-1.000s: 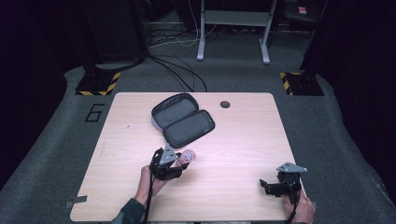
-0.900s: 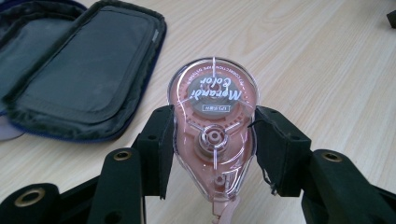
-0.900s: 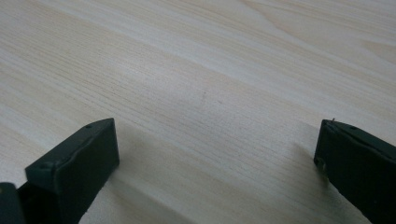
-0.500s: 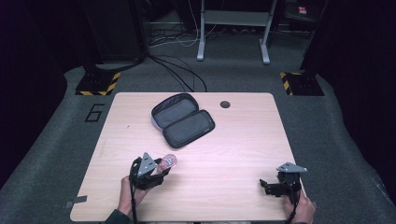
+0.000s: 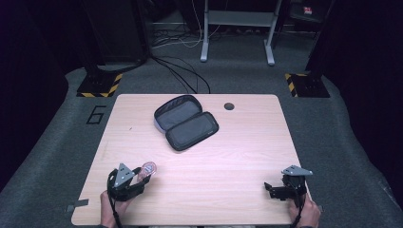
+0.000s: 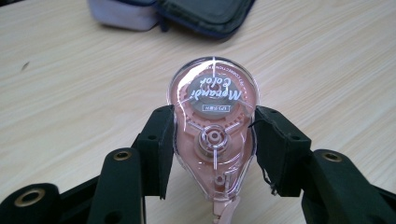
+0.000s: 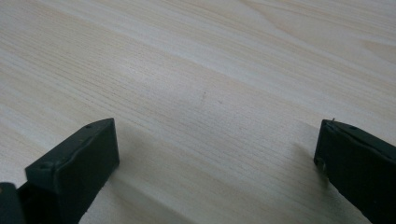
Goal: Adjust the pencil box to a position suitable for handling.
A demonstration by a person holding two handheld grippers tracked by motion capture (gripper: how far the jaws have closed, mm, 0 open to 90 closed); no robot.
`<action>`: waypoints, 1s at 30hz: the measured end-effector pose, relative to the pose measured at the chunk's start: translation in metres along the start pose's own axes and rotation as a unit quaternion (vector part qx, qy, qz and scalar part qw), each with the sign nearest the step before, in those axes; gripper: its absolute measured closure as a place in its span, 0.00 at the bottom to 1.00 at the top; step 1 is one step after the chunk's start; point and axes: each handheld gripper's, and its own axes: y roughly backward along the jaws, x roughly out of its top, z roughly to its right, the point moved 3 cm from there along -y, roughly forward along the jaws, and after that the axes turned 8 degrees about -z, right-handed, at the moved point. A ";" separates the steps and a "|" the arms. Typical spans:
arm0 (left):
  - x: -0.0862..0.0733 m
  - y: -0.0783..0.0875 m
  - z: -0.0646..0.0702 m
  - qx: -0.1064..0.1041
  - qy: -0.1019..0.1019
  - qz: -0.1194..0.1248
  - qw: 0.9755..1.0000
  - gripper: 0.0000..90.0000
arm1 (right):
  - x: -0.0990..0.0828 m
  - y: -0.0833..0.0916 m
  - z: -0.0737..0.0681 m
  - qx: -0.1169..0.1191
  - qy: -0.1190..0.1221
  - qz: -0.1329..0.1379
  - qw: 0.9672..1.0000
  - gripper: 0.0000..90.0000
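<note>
Now, the scene in lines:
Left gripper [image 6: 212, 140]: it grasps a pink correction tape dispenser [image 6: 214, 126] between its two black jaws, one jaw pressing on each side of the clear case.
Dispenser position: it lies flat over the table [image 5: 237, 142], its round end pointing away from the gripper, near the front left corner in the high view [image 5: 147, 169].
Right gripper [image 7: 215, 158]: its jaws stand wide apart over bare wood, nothing between them; it is at the front right corner [image 5: 281, 189].
Pouch [image 5: 186, 121]: a dark zip case lies open in the middle of the far half, well apart from both grippers.
</note>
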 end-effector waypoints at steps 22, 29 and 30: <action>-0.042 -0.009 -0.036 0.021 0.065 -0.053 0.996 0.55 | 0.000 0.000 0.000 0.000 -0.001 -0.001 1.000 0.00; -0.032 0.000 -0.036 0.007 0.065 -0.047 0.997 0.29 | 0.000 0.000 0.000 0.000 0.000 0.000 1.000 0.00; -0.029 0.001 -0.036 0.005 0.063 -0.044 0.997 0.26 | 0.000 0.000 0.000 0.000 0.000 0.000 1.000 0.00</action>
